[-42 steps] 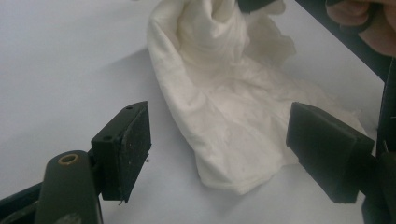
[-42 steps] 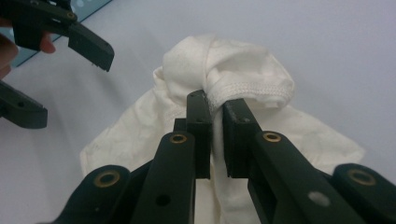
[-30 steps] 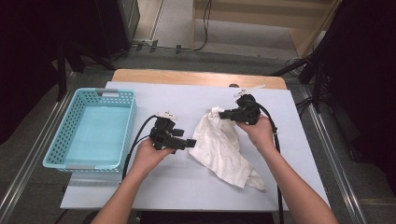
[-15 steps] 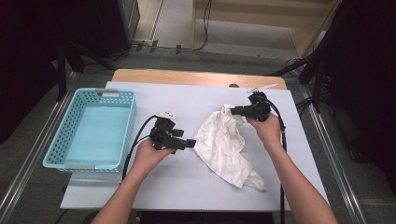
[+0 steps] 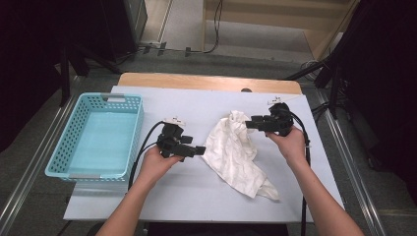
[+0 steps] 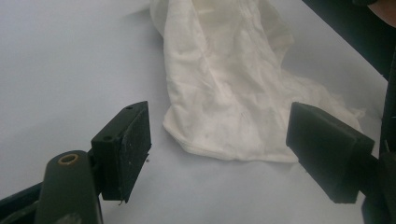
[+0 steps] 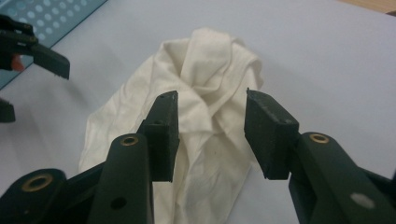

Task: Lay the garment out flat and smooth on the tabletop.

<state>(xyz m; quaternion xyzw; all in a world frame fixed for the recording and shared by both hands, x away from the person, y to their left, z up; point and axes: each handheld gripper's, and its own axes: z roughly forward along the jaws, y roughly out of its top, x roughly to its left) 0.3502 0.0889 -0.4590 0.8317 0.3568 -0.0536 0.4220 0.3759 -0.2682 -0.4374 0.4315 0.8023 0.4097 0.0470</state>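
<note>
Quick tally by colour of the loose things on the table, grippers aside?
White: 1, the crumpled cloth
Turquoise: 1, the plastic basket, nothing in it
Total: 2

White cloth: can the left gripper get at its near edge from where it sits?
Probably yes. The left gripper is open, facing the white cloth, whose edge lies just ahead on bare table with nothing between.

Teal plastic basket point(image 5: 74, 147) w/ perforated walls, nothing in it, sits at left edge of table point(image 5: 196, 191). Table top pale blue-white, wood strip point(image 5: 206, 82) along far edge. Grey floor point(image 5: 255, 37) beyond.
</note>
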